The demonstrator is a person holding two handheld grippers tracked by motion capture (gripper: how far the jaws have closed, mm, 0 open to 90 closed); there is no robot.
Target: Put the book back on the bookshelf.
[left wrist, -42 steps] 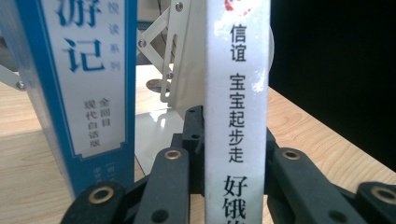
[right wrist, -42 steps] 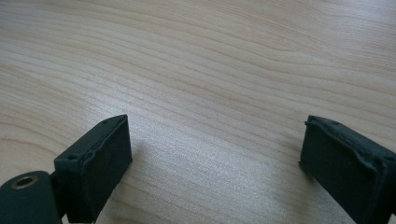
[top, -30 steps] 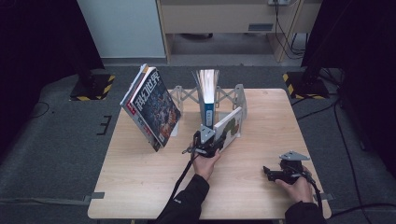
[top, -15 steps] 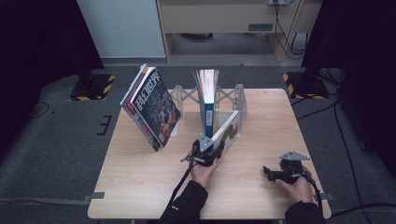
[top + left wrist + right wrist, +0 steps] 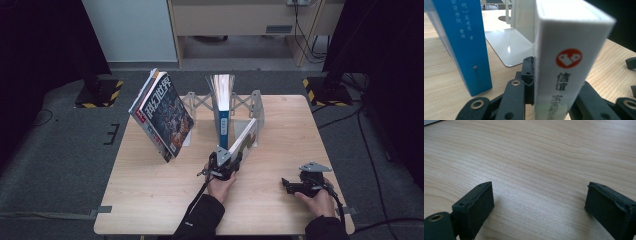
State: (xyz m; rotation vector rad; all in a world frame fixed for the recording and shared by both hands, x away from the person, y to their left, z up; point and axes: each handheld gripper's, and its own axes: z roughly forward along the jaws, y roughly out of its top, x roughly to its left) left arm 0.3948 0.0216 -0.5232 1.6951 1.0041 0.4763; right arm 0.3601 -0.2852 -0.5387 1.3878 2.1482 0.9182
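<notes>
White book (image 5: pixel 564 62) hides most of left hand-held gripper (image 5: pixel 549 100) jaws.

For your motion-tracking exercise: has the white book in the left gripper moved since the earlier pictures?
Yes. The white book, clamped in the left gripper, has risen from a flatter lean to steeper, tipping up toward the upright blue book, which stands fixed in the rack.

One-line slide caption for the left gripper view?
Left gripper clamps a white book by its spine beside an upright blue book and white bookend.
</notes>
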